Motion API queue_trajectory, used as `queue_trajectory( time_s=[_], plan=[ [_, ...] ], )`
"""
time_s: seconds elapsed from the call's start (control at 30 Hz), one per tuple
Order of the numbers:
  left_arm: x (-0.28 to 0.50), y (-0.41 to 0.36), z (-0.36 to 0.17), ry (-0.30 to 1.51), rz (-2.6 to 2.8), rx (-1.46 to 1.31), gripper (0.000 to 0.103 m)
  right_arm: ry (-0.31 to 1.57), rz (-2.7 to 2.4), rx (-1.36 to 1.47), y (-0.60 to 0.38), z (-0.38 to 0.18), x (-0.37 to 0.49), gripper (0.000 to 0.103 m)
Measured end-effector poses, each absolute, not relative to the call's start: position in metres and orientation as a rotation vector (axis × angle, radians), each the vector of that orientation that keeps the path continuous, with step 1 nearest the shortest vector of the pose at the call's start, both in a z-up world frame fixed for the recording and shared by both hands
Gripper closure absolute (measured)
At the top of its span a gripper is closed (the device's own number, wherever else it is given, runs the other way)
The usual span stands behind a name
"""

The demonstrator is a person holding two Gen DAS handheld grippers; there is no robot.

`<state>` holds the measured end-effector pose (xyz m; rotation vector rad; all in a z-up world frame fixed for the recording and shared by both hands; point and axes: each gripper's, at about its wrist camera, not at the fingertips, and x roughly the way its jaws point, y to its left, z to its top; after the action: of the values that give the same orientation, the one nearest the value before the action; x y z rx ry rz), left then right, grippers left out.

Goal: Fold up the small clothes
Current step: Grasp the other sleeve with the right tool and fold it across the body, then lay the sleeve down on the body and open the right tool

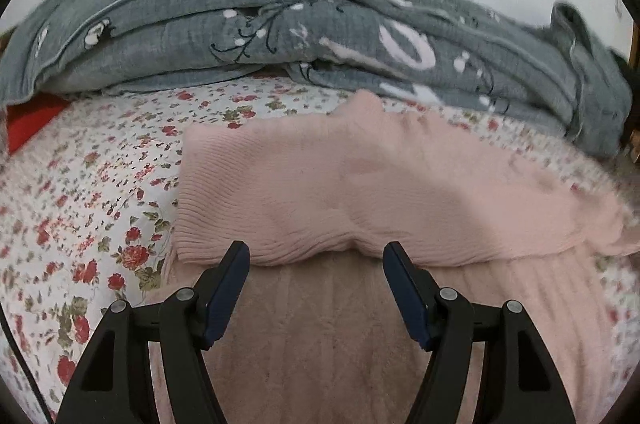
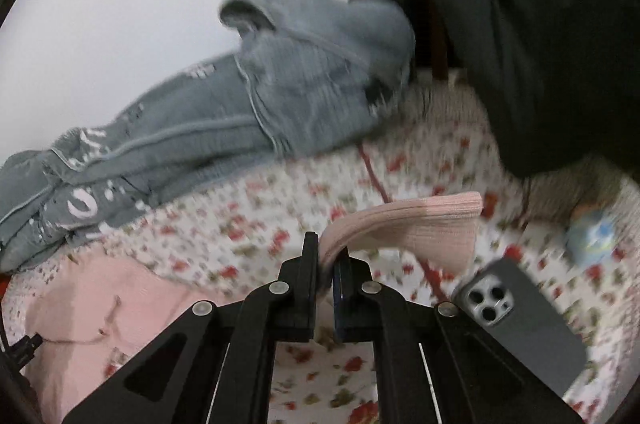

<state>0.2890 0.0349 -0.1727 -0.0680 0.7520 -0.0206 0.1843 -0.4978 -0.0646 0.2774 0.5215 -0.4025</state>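
Note:
A pink ribbed knit garment (image 1: 344,184) lies on the floral bedsheet (image 1: 92,184), with one part folded over the body. My left gripper (image 1: 316,256) is open and empty, its fingertips just above the folded edge. My right gripper (image 2: 326,252) is shut on a pink sleeve end (image 2: 416,224) and holds it lifted above the sheet. The garment's body (image 2: 104,304) lies at the lower left of the right wrist view.
A crumpled grey quilt (image 1: 248,24) lies along the back by the white wall; it also shows in the right wrist view (image 2: 224,120). A grey phone (image 2: 520,320) lies on the sheet at right. A dark garment (image 2: 552,36) hangs at upper right. A red item (image 1: 28,124) sits at left.

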Motion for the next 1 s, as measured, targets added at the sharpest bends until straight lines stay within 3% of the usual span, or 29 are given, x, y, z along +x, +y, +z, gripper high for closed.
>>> queue_trajectory(
  time_s=[0.2,0.47,0.7,1.0],
  plan=[
    [0.278,0.061,-0.155,0.700,-0.008,-0.139,0.030,0.447,-0.365,0.134,-0.430,-0.003,0.189,0.097],
    [0.265,0.140,-0.144,0.679,0.113,-0.213,0.029,0.439,-0.187,0.039,-0.301,0.022,0.240,0.097],
    [0.251,0.216,-0.153,0.678,0.231,-0.304,0.029,0.481,0.029,-0.010,-0.155,-0.012,0.301,0.097],
    [0.250,0.254,-0.165,0.702,0.311,-0.326,0.029,0.699,0.323,-0.017,0.001,-0.120,0.354,0.094]
  ],
)
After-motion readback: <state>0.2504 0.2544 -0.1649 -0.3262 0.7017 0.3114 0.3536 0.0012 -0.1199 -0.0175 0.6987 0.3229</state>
